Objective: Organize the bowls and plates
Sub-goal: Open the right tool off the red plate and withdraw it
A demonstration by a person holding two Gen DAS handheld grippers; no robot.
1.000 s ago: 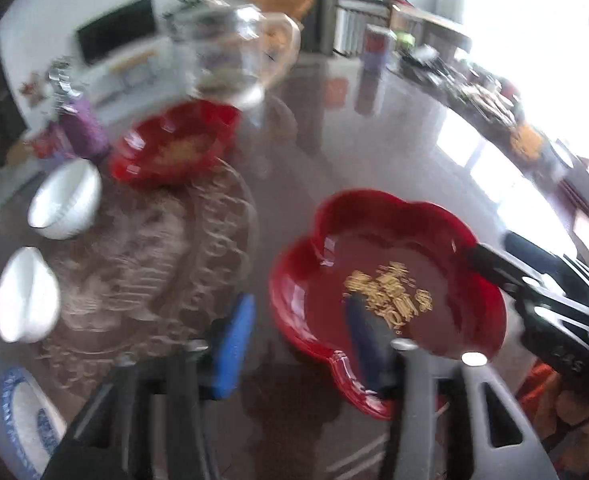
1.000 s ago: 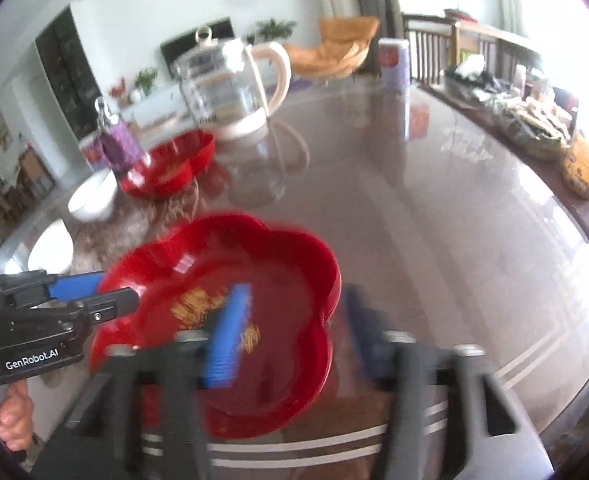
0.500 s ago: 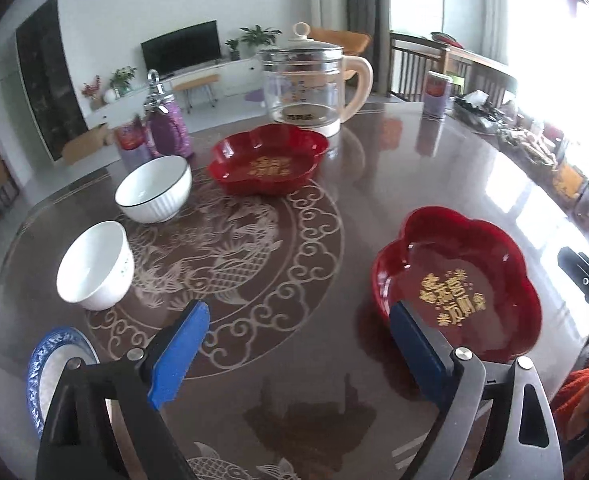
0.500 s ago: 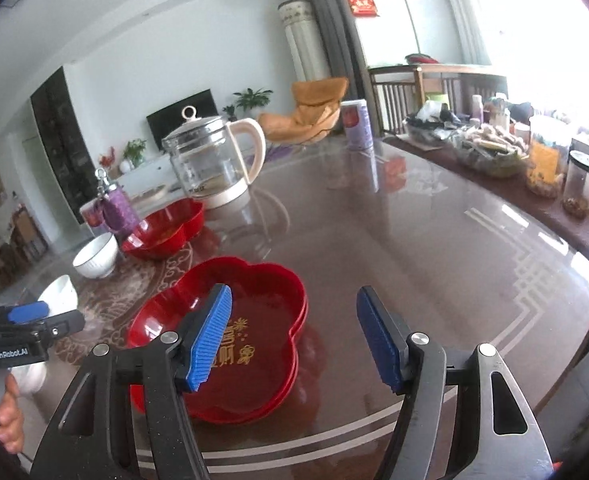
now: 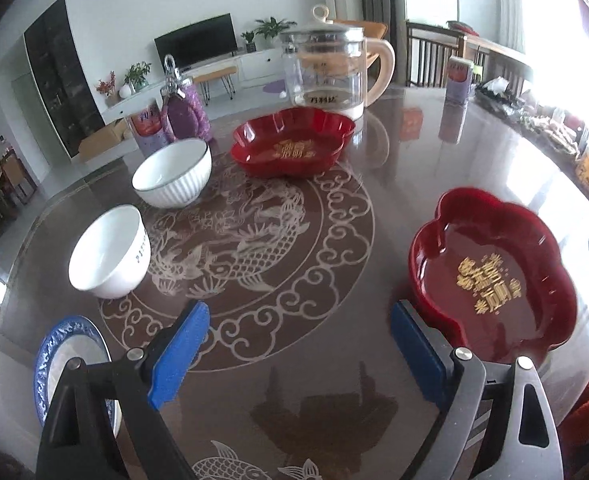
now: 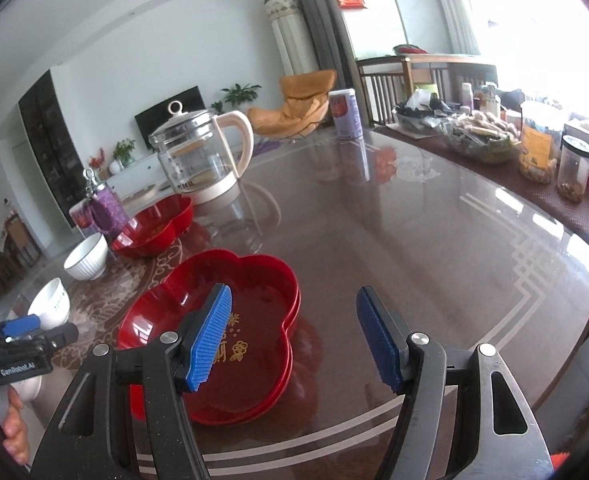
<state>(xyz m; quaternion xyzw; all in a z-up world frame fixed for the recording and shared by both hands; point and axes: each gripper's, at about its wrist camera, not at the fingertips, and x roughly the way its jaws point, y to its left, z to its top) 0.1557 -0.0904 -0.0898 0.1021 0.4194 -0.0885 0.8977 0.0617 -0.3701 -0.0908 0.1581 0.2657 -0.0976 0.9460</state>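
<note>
Open glass over the dragon inlay of the table (image 5: 294,360), straight ahead of the spread left gripper (image 5: 294,344). Obstacles ring it: near red plate (image 5: 494,272) right, far red plate (image 5: 292,146) with kettle (image 5: 326,68) behind it, ribbed bowl (image 5: 170,174) and plain bowl (image 5: 108,252) left, blue-rimmed plate (image 5: 54,344) near left. Right gripper (image 6: 290,332), jaws wide, hangs over the near red plate's right edge; wide bare tabletop to its right and far side, up to a can (image 6: 346,114).

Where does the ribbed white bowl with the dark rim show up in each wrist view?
Left wrist: ribbed white bowl sits upper left, beyond the smaller white bowl.
Right wrist: ribbed white bowl lies at the far left, mid-height.
Shared landmark: the glass kettle, standing behind the far red plate.
</note>
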